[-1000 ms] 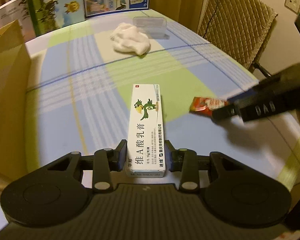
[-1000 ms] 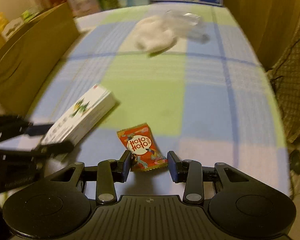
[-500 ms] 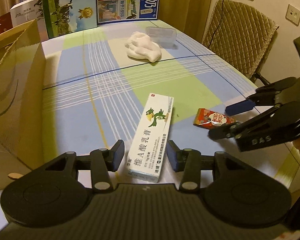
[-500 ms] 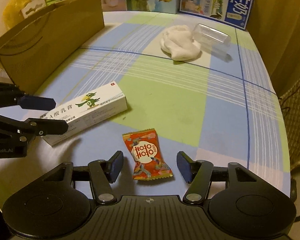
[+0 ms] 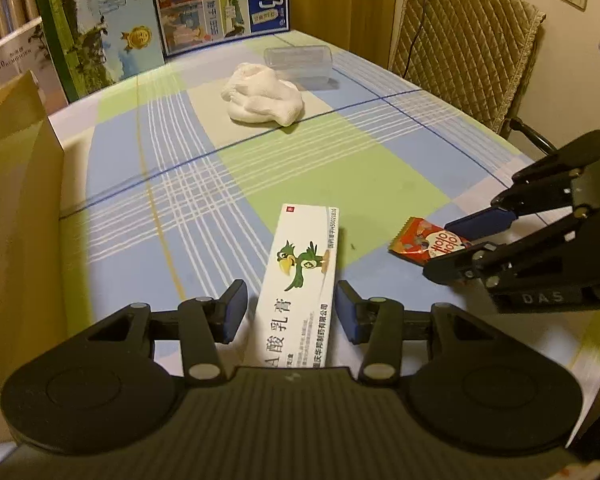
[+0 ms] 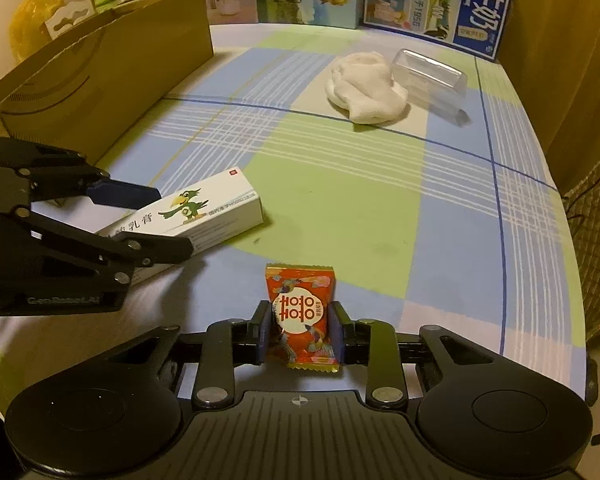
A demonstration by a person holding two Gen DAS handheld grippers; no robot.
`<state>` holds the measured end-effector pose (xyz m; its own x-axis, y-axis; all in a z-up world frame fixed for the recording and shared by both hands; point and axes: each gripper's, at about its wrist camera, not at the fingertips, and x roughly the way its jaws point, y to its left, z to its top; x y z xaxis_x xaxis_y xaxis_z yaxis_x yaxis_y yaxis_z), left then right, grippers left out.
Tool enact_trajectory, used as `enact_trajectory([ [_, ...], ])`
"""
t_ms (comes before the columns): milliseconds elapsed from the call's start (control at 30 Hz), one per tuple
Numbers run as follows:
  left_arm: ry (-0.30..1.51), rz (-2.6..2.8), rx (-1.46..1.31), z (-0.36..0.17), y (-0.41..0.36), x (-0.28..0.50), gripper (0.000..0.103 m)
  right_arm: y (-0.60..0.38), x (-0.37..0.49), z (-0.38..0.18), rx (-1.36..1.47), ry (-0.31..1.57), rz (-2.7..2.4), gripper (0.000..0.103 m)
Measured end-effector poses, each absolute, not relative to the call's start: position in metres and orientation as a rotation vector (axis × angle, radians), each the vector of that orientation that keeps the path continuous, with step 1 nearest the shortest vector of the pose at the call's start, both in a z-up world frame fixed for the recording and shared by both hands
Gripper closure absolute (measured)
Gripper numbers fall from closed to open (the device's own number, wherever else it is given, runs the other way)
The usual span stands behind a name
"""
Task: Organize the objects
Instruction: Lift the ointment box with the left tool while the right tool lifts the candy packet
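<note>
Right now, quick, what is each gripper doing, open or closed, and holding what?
Left gripper: open, jaws on either side of the ointment box, not gripping it.
Right gripper: closed on the red candy packet.

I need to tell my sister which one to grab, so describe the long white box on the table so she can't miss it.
On the blue-and-green checked tablecloth, look at the near end, right of the big cardboard box. The white carton lies flat there between the open fingers of the left tool. It alone shows a green cartoon parrot; the neighbouring snack packet is small and red.
</note>
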<state>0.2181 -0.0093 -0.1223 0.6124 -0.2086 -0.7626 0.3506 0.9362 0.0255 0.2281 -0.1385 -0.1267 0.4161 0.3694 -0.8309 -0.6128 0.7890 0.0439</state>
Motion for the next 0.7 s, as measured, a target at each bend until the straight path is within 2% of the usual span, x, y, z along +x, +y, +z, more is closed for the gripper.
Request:
enact_trajectory([
  [633, 0.901, -0.334, 0.185, -0.1278, -0.0131, 0.2223, 0.062, -0.1366, 0.2255, -0.129, -0.309, 0.96, 0.587, 0.076],
  [700, 0.902, -0.333, 0.181, -0.1277, -0.0132, 0.2223, 0.067, -0.1363, 0.225, -0.1292, -0.316, 0.959, 0.589, 0.076],
])
